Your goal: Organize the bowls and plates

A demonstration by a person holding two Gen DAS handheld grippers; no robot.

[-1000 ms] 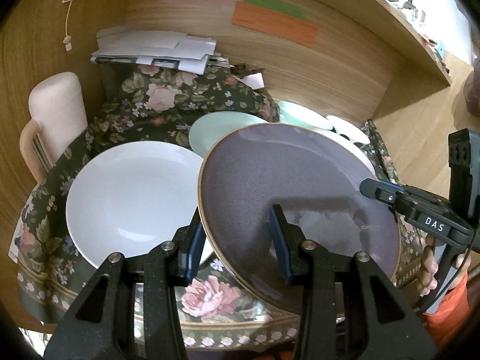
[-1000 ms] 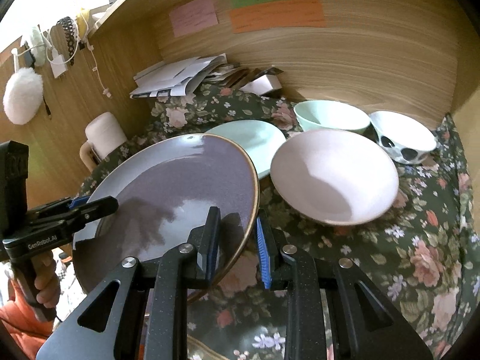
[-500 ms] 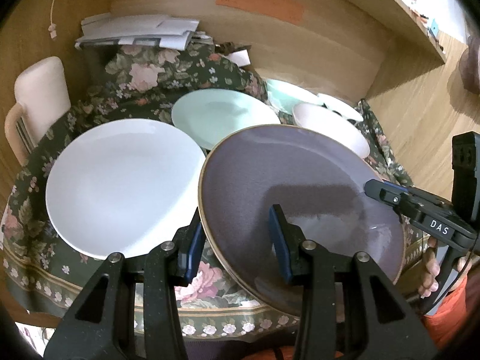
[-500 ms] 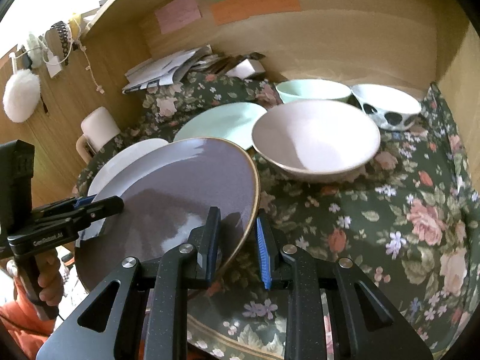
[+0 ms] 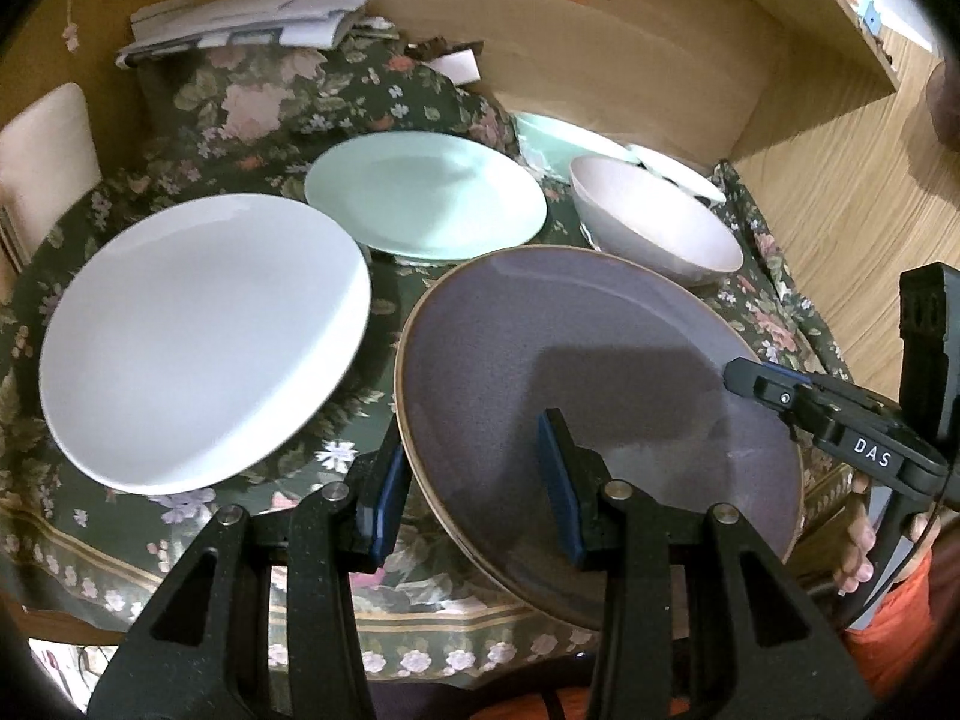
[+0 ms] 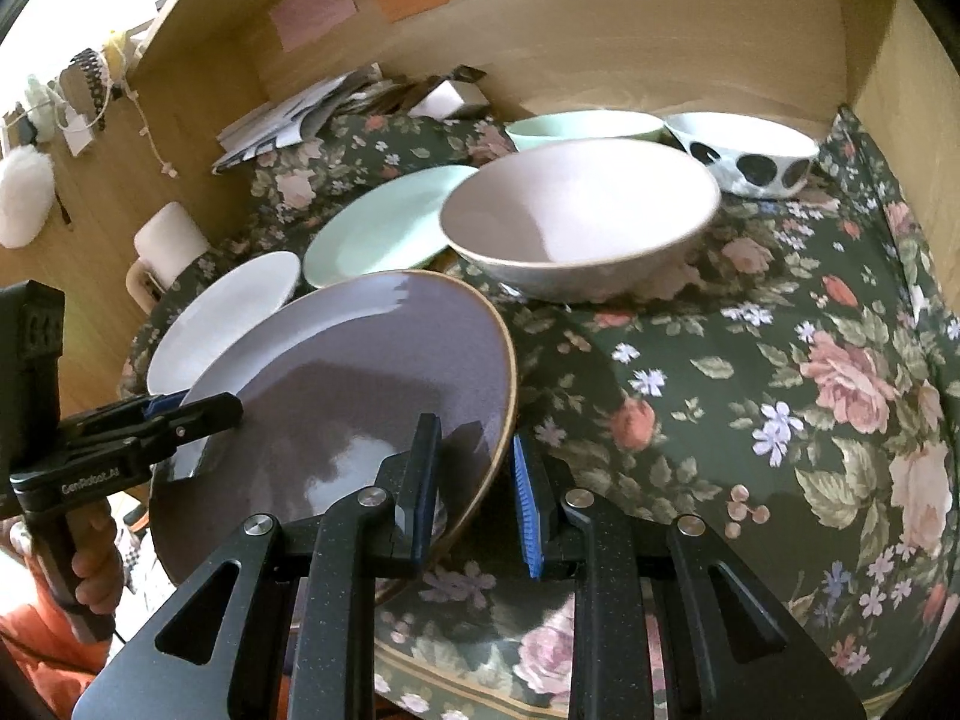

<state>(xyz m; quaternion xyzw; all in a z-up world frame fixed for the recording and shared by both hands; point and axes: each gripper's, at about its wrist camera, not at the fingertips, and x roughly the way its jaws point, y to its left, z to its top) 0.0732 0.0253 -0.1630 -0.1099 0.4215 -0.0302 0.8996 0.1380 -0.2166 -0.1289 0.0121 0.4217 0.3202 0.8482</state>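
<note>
While clamped at opposite rims by both tools, purple plate [image 5: 594, 396] tilted and lifted above the floral cloth [image 6: 780, 372], empty, with only a shadow and glare on its glaze. Left gripper [image 5: 474, 480] pinched on the plate's 8 o'clock rim in the left wrist view, one pad under the edge, one on top; right gripper [image 6: 474, 480] closed on the 4 o'clock rim in the right wrist view, rim squeezed between the blue pads. At 10 o'clock of the held plate in the left view, white plate [image 5: 204, 342], bare. At 12 o'clock, mint plate [image 5: 426, 192], likewise bare. At 1 o'clock, pink bowl [image 6: 576, 216], nothing inside, rim just beside the mint plate. Behind it at 12 o'clock, mint bowl [image 6: 582, 123], and at 1 o'clock of the pink bowl, spotted bowl [image 6: 744, 150]; contents of those two hidden from here. Papers [image 5: 246, 15] stacked at the back, at 11 o'clock. Against a second ago: held plate lower and nearer the cloth's front edge, no longer overlapping the white plate or covering the mint plate; grips unchanged on both rims.
</note>
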